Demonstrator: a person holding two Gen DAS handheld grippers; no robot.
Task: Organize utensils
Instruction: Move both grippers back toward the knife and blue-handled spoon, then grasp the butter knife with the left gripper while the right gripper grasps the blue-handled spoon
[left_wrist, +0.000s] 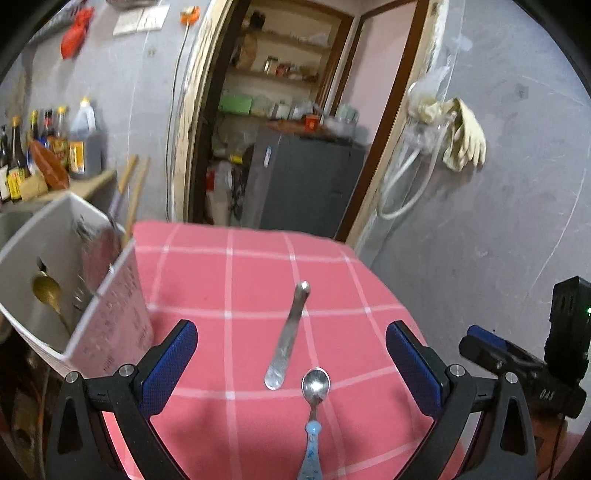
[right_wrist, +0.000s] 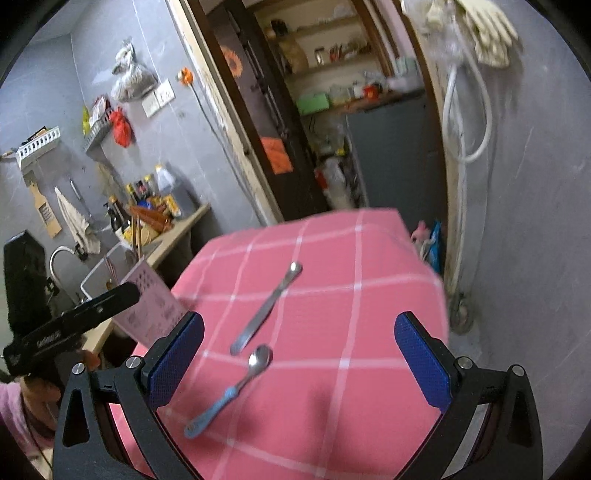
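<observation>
A flat steel utensil (left_wrist: 289, 336) and a small spoon with a light blue handle (left_wrist: 313, 413) lie on the pink checked tablecloth (left_wrist: 207, 280). Both show in the right wrist view too: the steel utensil (right_wrist: 266, 307) and the blue-handled spoon (right_wrist: 232, 387). A white utensil holder (left_wrist: 66, 280) stands at the table's left edge with a gold spoon (left_wrist: 48, 291) and other utensils in it. My left gripper (left_wrist: 291, 365) is open and empty, hovering over the two utensils. My right gripper (right_wrist: 301, 354) is open and empty above the same spot.
The holder's pink side shows in the right wrist view (right_wrist: 153, 306). A counter with sauce bottles (left_wrist: 51, 147) and a sink (right_wrist: 99, 273) lie to the left. A doorway with a grey cabinet (left_wrist: 303, 184) is behind the table. Rubber gloves (left_wrist: 461, 136) hang on the right wall.
</observation>
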